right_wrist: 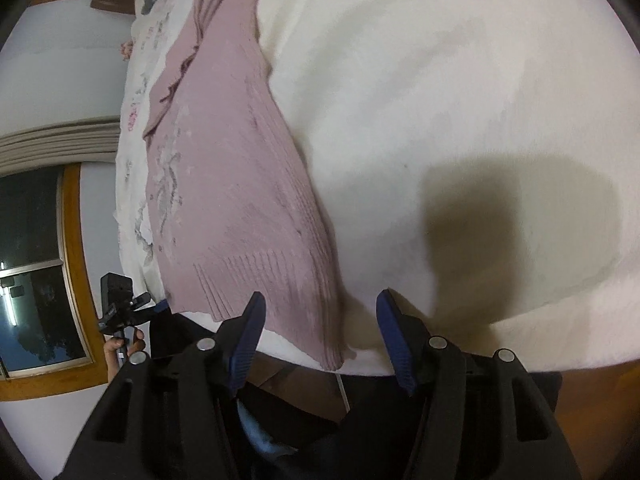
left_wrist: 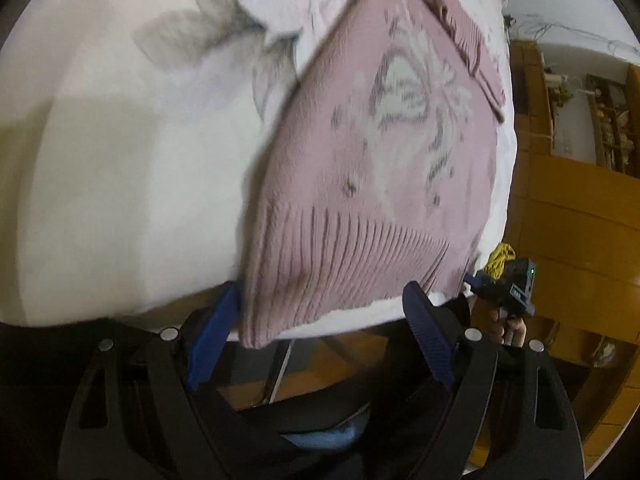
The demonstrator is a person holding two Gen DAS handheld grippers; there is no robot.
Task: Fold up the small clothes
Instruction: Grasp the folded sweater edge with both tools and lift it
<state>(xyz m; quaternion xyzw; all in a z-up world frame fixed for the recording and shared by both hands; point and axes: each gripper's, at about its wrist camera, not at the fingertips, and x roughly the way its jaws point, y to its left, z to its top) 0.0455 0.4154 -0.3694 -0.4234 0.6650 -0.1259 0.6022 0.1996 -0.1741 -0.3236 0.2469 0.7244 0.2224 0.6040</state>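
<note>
I see the pink sweater [left_wrist: 372,152] lying lengthwise away from me, ribbed hem nearest; both my grippers [left_wrist: 320,320] [right_wrist: 318,332] gape wide, its top cut off.

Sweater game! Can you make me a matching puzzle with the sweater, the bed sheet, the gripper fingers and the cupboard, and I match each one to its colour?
Things:
1. sweater
2. bed sheet
3. gripper fingers
4. cupboard

Colours:
A. blue
B. orange-brown
C. pink
D. white

Right pairs: 1-C, 2-D, 3-A, 4-B
</note>
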